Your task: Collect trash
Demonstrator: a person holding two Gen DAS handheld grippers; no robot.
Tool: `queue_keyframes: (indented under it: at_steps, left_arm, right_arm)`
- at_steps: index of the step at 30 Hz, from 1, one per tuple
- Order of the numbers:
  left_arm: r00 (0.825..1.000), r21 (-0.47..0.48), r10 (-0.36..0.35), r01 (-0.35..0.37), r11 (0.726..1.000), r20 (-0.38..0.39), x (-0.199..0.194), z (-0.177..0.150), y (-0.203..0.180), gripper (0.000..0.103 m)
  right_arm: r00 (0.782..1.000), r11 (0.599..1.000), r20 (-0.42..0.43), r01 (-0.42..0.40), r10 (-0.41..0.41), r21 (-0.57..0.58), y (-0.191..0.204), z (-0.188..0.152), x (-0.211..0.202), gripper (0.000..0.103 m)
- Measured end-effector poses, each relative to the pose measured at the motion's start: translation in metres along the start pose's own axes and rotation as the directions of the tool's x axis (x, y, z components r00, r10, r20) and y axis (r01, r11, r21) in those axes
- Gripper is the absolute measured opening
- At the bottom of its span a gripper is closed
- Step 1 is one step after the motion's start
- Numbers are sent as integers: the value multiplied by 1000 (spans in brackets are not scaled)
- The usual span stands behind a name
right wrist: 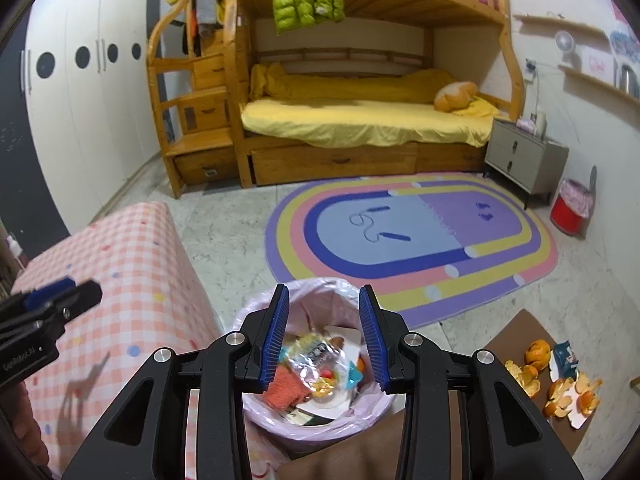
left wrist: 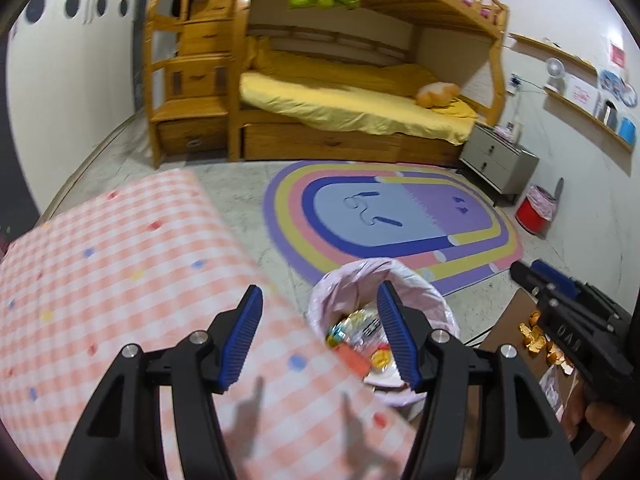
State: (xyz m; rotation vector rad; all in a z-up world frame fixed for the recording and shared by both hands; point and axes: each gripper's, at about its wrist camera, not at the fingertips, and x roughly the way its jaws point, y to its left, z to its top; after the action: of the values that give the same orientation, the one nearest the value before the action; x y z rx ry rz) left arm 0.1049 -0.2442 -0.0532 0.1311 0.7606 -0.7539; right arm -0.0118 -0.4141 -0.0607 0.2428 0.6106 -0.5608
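Observation:
A trash bin with a pink liner (right wrist: 320,426) stands on the floor beside the pink checked table (right wrist: 132,280); it holds wrappers, an orange-red piece and paper. My right gripper (right wrist: 323,340) is open and empty, directly above the bin. My left gripper (left wrist: 320,336) is open and empty over the table's edge, beside the bin (left wrist: 436,300). Orange peels (right wrist: 560,394) and a blue wrapper (right wrist: 566,354) lie on a brown cardboard sheet (right wrist: 516,328) at the right. In the left wrist view the right gripper's body (left wrist: 576,320) hangs over the peels (left wrist: 536,336).
A rainbow oval rug (right wrist: 416,232) lies on the marble floor ahead. Behind it stands a wooden bunk bed (right wrist: 360,120) with yellow bedding. A grey nightstand (right wrist: 524,156) and a red bin (right wrist: 568,212) stand at the right wall.

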Motion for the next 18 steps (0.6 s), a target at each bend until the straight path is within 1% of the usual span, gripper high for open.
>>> queue_keyframes:
  at_steps: [1,3,5,6,8,9,10,11,12,15,17,18]
  left_arm:
    - [1000,-16,6,-7,1000,-3,-9,-2,6,58]
    - [999,-31,41,-41,999,-2,-28,-6,15,61]
    - [995,-41,101,-101,994,6,-54,-10,24,73]
    - [992,-50,126,-125,991,9,-65,-12,29,76]
    - [985,-86,171,-170,982,11,-92,-19,41,89]
    - [982,-101,188,-186,977,8,-103,-22,46,90]
    - [978,-116,207,-205,972,6,-116,-26,52,92]
    - [974,-127,225,-223,967,8,-129,-30,56,96]
    - [970,-135,243,-240,961,9,-139,-34,59,96]
    - [957,-154,291,-288,945,3,-170,-47,68,96]
    - [949,-173,315,-311,934,-8,-188,-53,75,96]
    - [943,-185,331,-327,927,-7,-199,-57,77,96]
  right_arm:
    - [1000,1000,2,-20,20,5,2,1,-6,39]
    - [996,995,-11,-94,94,21,9,4,-19,49]
    - [990,991,-21,-136,136,-6,20,3,-32,62]
    - [989,988,-21,-148,147,-34,29,1,-40,64]
    - [984,980,-27,-179,177,-83,46,-4,-55,78]
    - [977,972,-37,-212,209,-103,54,-7,-64,80]
    - [970,963,-47,-241,237,-117,61,-9,-70,85]
    - [962,953,-58,-272,267,-131,68,-12,-79,87]
    - [954,942,-62,-301,295,-147,75,-15,-90,87]
    - [935,917,-61,-354,348,-184,94,-17,-118,90]
    - [922,902,-74,-387,379,-191,103,-16,-132,90]
    - [912,892,-86,-410,401,-188,106,-15,-139,90]
